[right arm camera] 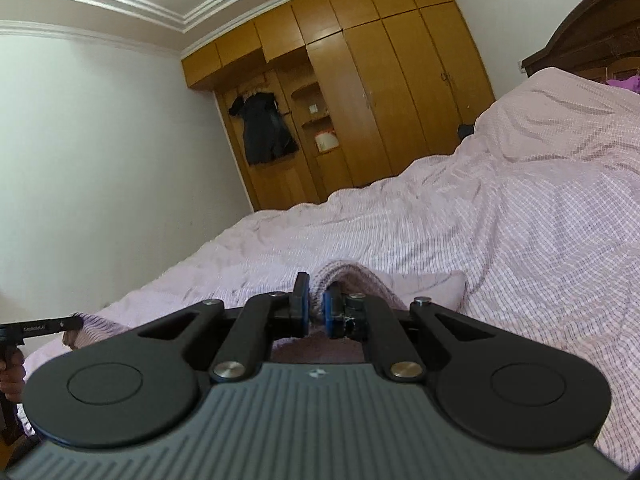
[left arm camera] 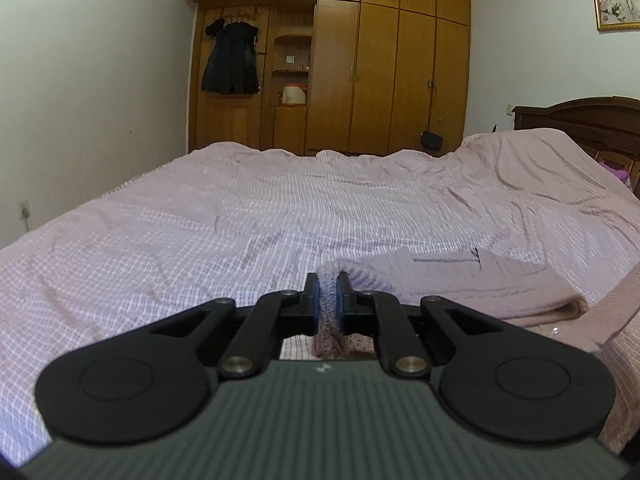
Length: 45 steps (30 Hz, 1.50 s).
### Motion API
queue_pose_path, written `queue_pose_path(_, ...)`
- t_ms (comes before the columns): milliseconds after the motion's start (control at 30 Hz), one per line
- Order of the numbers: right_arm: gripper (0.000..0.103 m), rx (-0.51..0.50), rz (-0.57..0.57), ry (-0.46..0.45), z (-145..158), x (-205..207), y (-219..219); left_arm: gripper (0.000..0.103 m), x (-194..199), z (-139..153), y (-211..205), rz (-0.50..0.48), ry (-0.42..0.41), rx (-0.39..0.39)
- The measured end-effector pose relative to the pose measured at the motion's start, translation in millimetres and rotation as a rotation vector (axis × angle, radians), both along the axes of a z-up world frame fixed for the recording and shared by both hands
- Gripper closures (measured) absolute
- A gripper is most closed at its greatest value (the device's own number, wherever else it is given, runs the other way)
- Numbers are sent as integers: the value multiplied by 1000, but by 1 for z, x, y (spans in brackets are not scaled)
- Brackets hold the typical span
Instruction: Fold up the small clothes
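Folding is barely underway: your left gripper [left arm camera: 328,296] and right gripper [right arm camera: 316,304] each clench an edge of the mauve knitted garment [left arm camera: 460,280], lifted off the pink checked bed [left arm camera: 240,220]; all creasing remains.

Loads of room ahead of my left gripper [left arm camera: 328,300]: the pink checked bedspread [left arm camera: 240,216] runs flat and bare all the way out to the wooden wardrobe [left arm camera: 372,72] at the far wall, so I can sweep forward or left freely. Off to its right there's a folded knit piece [left arm camera: 480,284] lying on the bed, and beyond that the dark headboard [left arm camera: 580,116]. From my right gripper [right arm camera: 316,308] it's open straight ahead too, but the bedspread humps up to the right toward the headboard, so that side is blocked. Both tools are clamped on the knit garment [right arm camera: 344,276], which drapes between them.
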State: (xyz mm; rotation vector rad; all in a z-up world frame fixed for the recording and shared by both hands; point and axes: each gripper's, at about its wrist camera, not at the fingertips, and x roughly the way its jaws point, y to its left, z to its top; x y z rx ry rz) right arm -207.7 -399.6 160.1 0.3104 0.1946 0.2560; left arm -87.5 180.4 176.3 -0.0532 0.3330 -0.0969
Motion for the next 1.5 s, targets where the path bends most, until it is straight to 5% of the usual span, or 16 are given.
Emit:
queue_pose_path(733,97,-14,-39,-94,4,83,-6,92,93,11,-28,-8,-58,149)
queue_pose_path(933,97,-12,-90,-65,-3,134,-22,92,139,10,-32,-38,-47,116)
queue_pose_path(1167,97,74,-122,-59,-24,207,-32,92,198,-8,-40,-63,47,91)
queue_pose_path(1333,97,66,-245,-64,-57,258,-21,92,232,-31,-51,-37,57,93)
queue_pose_path(1500,97,100,-245,-57,-83,283,-27,92,252,-54,-54,-16,49,70)
